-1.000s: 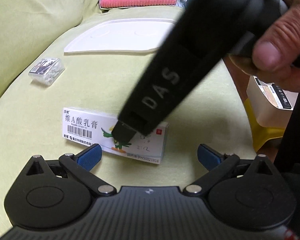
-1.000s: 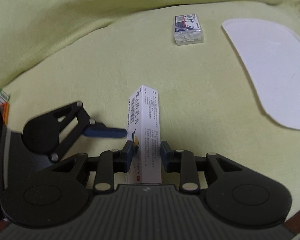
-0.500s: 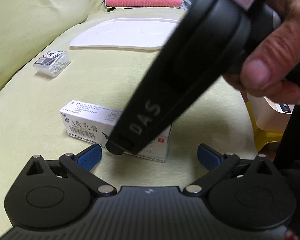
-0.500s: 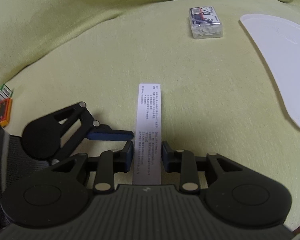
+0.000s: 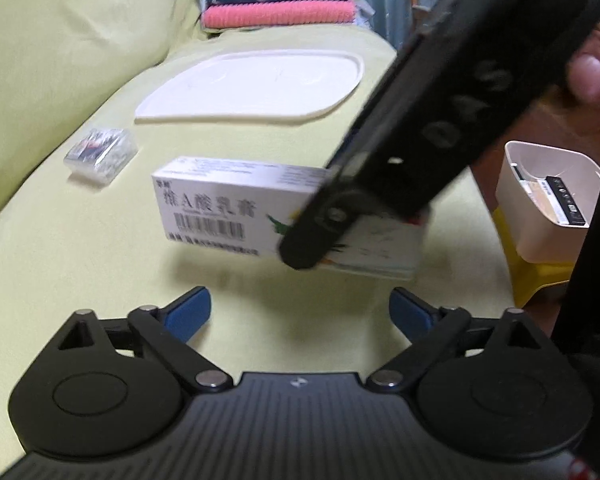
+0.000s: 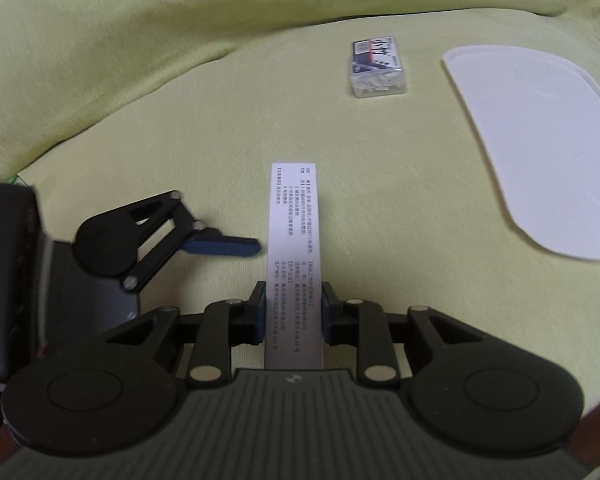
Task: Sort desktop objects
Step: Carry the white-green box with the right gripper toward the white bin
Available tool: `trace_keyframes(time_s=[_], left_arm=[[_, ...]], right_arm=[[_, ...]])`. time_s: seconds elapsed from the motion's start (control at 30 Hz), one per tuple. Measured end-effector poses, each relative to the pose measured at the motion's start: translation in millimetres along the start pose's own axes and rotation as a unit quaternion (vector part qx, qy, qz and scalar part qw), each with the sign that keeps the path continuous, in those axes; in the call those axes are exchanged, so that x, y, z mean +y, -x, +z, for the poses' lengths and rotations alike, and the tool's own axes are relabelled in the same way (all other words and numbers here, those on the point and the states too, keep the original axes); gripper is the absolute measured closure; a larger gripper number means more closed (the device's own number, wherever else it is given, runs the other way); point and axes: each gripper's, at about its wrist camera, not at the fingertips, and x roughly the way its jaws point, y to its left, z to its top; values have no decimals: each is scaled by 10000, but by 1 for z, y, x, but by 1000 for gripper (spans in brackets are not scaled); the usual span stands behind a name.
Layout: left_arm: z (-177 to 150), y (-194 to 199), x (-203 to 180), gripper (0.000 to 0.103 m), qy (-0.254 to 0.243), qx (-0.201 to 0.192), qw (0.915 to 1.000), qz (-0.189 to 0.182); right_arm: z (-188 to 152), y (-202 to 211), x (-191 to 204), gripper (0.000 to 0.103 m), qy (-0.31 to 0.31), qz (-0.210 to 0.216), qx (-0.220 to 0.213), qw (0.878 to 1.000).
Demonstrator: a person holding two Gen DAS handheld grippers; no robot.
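A white medicine box (image 5: pixel 220 208) with a barcode and black print hangs just above the green cushion, held at its right end. My right gripper (image 6: pixel 294 312) is shut on that box (image 6: pixel 294 220), blue pads pressing both narrow sides, jaws still closing a little. In the left wrist view it shows as a black arm slanting down from a hand to the box (image 5: pixel 316 236). My left gripper (image 5: pixel 300 312) sits just in front of the box, open, jaws closing slightly, nothing between its fingers (image 6: pixel 220 246).
A clear plastic case of small white items (image 5: pixel 100 152) (image 6: pixel 378 68) lies further back on the cushion. Behind it lies a flat white tray (image 5: pixel 256 84) (image 6: pixel 540 152). A white bin (image 5: pixel 548 184) with items stands on a yellow stool at right. Folded towels (image 5: pixel 280 0) lie at the far end.
The right gripper has turned the medicine box from lying flat onto its edge and raised it off the cushion. The left gripper's fingers have come slightly closer together.
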Motion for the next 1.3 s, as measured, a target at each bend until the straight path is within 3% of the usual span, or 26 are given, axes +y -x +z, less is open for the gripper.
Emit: trace_keyframes(time_s=[0.1, 0.23, 0.53, 0.77, 0.97, 1.3], left_arm=[[15, -7, -1, 18, -172, -120, 9998, -69], [26, 5, -22, 19, -433, -228, 9987, -146], [64, -11, -20, 19, -836, -379, 9955, -236], [113, -25, -71, 19, -1403, -654, 9864, -560], [161, -54, -141, 19, -1961, -858, 9700, -1150], [212, -110, -280, 19, -2959, -951, 9257, -2158]], right_arm=[[-8, 11, -3, 81, 45, 3, 38, 10000], [-17, 23, -8, 81, 62, -45, 30, 10000], [-35, 66, -23, 80, -44, -191, -258, 9995], [-64, 128, -52, 80, -360, -579, -607, 9958], [-111, 183, -90, 80, -886, -1130, -809, 9863], [-215, 254, -166, 80, -2064, -2022, -1004, 9521]])
